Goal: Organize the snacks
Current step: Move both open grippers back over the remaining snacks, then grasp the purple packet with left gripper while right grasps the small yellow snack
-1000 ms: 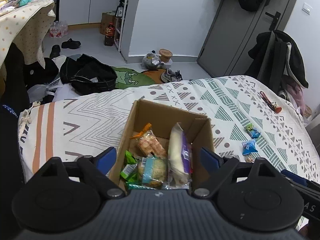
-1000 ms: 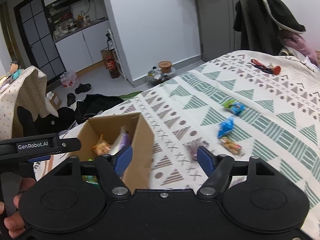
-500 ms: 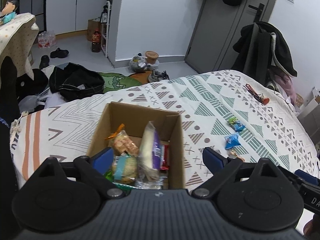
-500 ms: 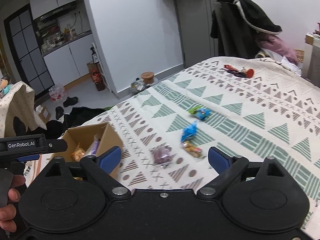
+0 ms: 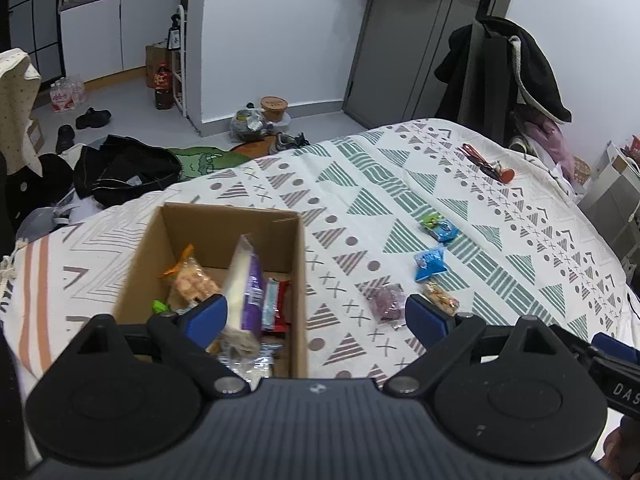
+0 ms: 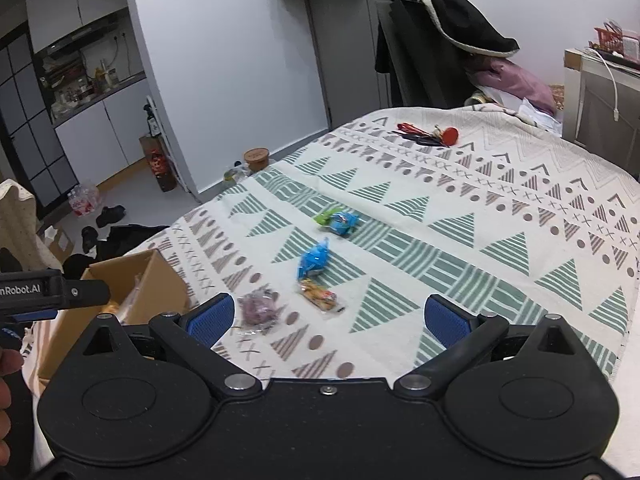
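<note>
A cardboard box [image 5: 298,264] [image 6: 156,280] with several snack packets in it sits on the patterned bedspread. Loose on the spread to its right lie a purple packet [image 5: 386,300] [image 6: 258,308], an orange-and-clear packet [image 5: 440,298] [image 6: 320,295], a blue packet [image 5: 430,262] [image 6: 314,260] and a green-and-blue one [image 5: 438,227] [image 6: 338,220]. My left gripper [image 5: 316,316] is open and empty over the box's right wall. My right gripper [image 6: 326,318] is open and empty just short of the purple and orange packets.
A red-handled tool bundle [image 5: 486,162] [image 6: 430,134] lies far back on the bed. Clothes, shoes and a tub litter the floor [image 5: 132,164] beyond the bed's left edge. A coat-draped chair [image 6: 440,32] and a desk [image 6: 600,92] stand to the right.
Both grippers have swung to the right, away from the box and toward the loose packets. The box has slid to the left in both views. Both stay open.
</note>
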Demonstrator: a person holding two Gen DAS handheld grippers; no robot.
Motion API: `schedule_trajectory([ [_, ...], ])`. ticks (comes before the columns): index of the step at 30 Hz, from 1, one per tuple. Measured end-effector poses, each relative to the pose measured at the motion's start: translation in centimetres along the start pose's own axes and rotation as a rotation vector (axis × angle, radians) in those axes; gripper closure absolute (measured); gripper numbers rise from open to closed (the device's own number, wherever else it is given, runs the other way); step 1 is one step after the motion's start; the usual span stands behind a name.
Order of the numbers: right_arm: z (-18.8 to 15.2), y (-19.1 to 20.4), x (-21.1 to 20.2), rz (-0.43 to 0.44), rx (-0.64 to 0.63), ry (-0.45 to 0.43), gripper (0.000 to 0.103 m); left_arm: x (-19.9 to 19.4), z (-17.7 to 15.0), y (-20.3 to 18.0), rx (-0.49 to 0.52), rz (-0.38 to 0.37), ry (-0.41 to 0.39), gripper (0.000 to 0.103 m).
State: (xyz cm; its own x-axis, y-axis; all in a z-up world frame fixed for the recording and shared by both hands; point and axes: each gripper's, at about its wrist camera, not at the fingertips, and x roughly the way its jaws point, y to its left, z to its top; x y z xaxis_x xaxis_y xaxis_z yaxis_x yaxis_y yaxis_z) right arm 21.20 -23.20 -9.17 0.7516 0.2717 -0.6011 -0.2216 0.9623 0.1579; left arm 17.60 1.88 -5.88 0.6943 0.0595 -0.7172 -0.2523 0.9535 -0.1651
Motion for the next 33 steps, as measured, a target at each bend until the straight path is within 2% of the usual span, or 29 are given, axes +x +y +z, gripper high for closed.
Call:
schedule_trajectory([
  [4,-0.4,-1.0,0.7,0.007,-0.003,-0.004,0.001,0.5,-0.2,-1.3,0.019,-0.006,-0.014,0.008],
  [9,-0.4,-1.9,1.9,0.039,-0.006,0.004,0.008,1.7,-0.2,-2.6,0.031,-0.024,-0.006,0.01],
  [16,0.0,-2.7,4.5,0.041,0.003,0.023,0.009,3.7,-0.2,-4.3,0.054,0.007,-0.002,0.011],
  [21,0.3,-3.5,6.6,0.052,0.012,0.038,0.011,5.8,-0.2,-5.4,0.061,0.005,0.021,0.019],
  [23,0.4,-3.7,7.4,0.063,0.013,0.049,0.016,6.7,-0.2,-5.9,0.064,0.004,0.03,0.022],
  [28,0.4,-3.9,9.3,0.093,0.01,0.077,0.018,9.0,-0.2,-6.7,0.054,-0.005,0.061,0.03],
  [30,0.5,-4.1,10.0,0.107,0.011,0.09,0.022,10.0,-0.3,-6.9,0.048,-0.008,0.078,0.036],
  [33,0.6,-4.4,11.0,0.135,0.021,0.107,0.027,11.5,-0.5,-7.2,0.036,-0.008,0.103,0.038],
])
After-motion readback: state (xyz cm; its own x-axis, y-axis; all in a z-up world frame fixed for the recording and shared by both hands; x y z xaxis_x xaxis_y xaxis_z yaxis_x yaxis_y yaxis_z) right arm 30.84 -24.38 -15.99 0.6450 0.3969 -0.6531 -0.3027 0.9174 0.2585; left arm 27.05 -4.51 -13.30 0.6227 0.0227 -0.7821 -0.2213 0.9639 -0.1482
